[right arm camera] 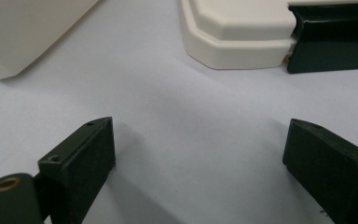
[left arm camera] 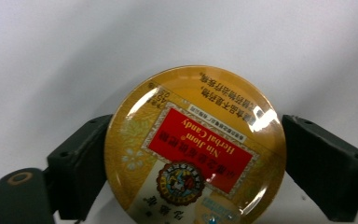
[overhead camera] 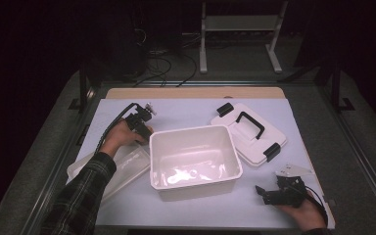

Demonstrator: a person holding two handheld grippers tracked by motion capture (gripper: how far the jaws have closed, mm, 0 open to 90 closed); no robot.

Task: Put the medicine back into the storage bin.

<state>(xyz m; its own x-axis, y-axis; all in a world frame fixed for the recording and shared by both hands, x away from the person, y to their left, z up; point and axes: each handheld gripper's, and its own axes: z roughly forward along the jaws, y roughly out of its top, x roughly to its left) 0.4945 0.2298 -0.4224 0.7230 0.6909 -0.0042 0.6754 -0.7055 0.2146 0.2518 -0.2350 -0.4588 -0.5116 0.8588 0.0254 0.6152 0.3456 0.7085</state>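
Left gripper view: the left gripper [left arm camera: 196, 149] is clamped on a round candy tin [left arm camera: 195, 147], both jaws touching its rim, above the table [left arm camera: 74, 56] beside the white bin [overhead camera: 196, 159]. Keep the squeeze centred and level. Right gripper [right arm camera: 198, 154] rests with jaws apart.

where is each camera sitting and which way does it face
High view: above the person's side of the table, looking forward and down at the white bin and lid; both forearms and grippers show.
Left gripper view: on the left gripper, looking along its jaws at a round yellow candy tin between them.
Right gripper view: on the right gripper, looking across the table between open jaws.
Shared: the high and right gripper views both show the bin and the lid's black latch.
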